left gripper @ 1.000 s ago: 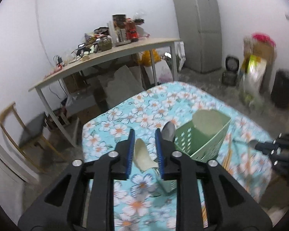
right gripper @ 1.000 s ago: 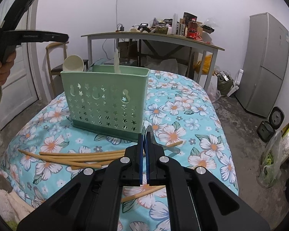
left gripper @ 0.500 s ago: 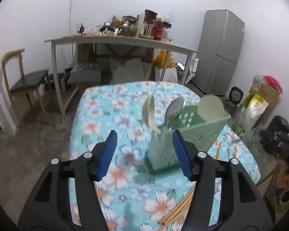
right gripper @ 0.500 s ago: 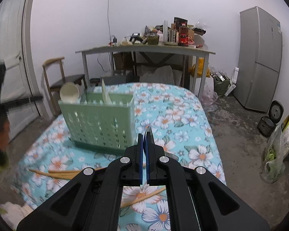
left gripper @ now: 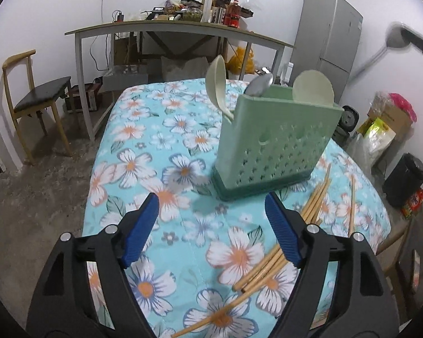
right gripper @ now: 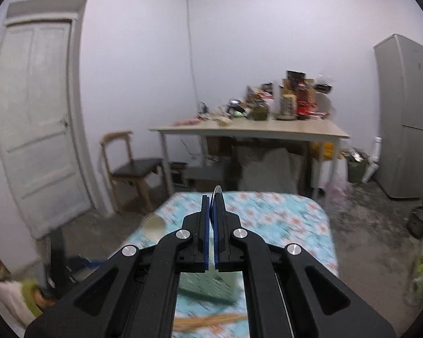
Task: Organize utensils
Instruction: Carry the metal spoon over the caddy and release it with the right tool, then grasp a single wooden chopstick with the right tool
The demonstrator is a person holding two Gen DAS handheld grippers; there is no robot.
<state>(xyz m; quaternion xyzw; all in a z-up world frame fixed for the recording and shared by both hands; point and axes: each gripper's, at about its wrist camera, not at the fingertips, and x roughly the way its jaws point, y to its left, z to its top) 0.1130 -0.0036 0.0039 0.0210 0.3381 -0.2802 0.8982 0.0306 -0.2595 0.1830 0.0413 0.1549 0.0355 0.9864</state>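
Spreading wider with nothing between them, the left gripper's (left gripper: 211,225) jaws sink toward the chopsticks (left gripper: 270,264); the right gripper (right gripper: 211,205) pinches a spoon (right gripper: 217,190), likely bound for the caddy (left gripper: 273,146).

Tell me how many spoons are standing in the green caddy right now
3 in the green caddy: a cream spoon leaning out at its left end, a metal spoon beside it, and a cream spoon at the right end. Shorter ones could be hidden inside.
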